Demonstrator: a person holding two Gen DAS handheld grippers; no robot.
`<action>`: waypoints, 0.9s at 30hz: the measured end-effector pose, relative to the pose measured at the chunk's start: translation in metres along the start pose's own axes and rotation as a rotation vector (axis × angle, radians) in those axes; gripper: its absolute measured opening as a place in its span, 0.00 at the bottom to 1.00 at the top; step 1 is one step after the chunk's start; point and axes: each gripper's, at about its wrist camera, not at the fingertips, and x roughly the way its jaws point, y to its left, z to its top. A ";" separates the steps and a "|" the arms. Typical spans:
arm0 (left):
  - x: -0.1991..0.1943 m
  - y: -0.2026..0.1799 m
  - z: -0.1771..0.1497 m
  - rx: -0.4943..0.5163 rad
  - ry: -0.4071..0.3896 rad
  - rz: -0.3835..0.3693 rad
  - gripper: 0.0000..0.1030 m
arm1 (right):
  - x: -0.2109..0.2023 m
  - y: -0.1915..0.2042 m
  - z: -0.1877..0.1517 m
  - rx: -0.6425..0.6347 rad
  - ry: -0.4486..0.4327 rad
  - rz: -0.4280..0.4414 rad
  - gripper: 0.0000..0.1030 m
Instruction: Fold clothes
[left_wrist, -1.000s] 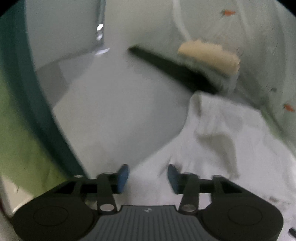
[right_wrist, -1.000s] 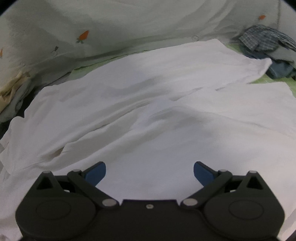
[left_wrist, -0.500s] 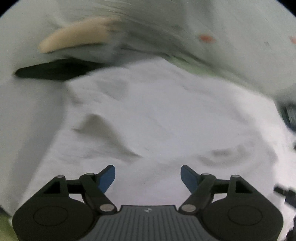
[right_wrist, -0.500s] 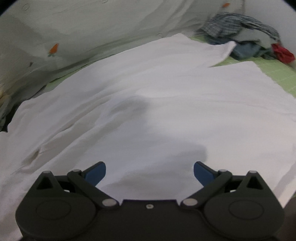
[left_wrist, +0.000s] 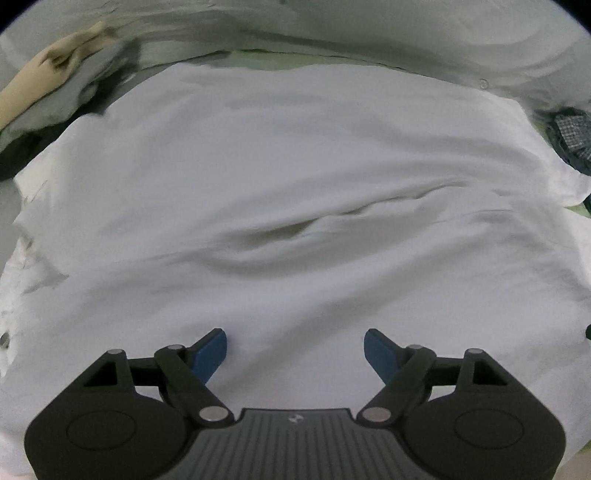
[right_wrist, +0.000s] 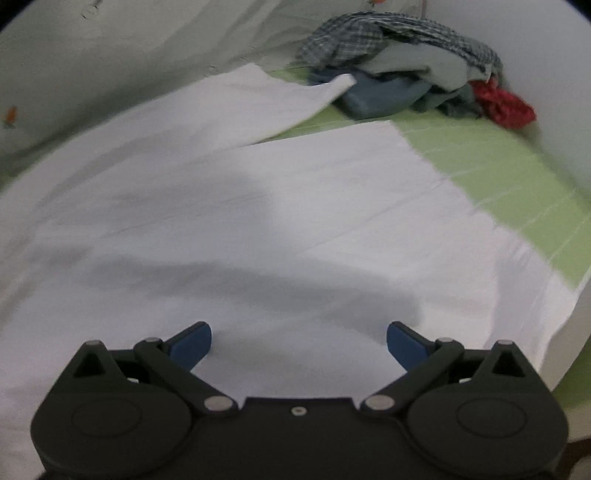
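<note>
Left wrist view: my left gripper (left_wrist: 295, 350) hovers with blue fingers spread wide, pinching nothing, just above the white shirt (left_wrist: 295, 184) lying flat on the green sheet (right_wrist: 480, 173). My right gripper (right_wrist: 299, 343) is likewise spread and empty over the shirt's body. Farther off, what looks like a sleeve (right_wrist: 295, 99) reaches toward the clothes pile (right_wrist: 406, 74). I judge I'm between grasps; next, each gripper should pinch an edge for the first fold.

Large white cotton garment (left_wrist: 295, 192): I see its near and left edges cut off. Checked blue-grey shirt pile (left_wrist: 574, 129): cropped at right. Beige folded cloth (left_wrist: 44, 81), far left: blurred.
</note>
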 end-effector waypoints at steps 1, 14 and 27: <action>0.002 -0.008 0.006 0.005 0.002 0.005 0.80 | 0.005 -0.011 0.008 -0.007 -0.002 -0.003 1.00; 0.029 -0.103 0.078 0.113 -0.012 0.046 0.80 | 0.085 -0.110 0.116 -0.084 -0.102 -0.046 0.99; 0.042 -0.114 0.126 0.114 -0.045 0.095 0.80 | 0.104 -0.115 0.159 -0.119 -0.082 -0.003 0.13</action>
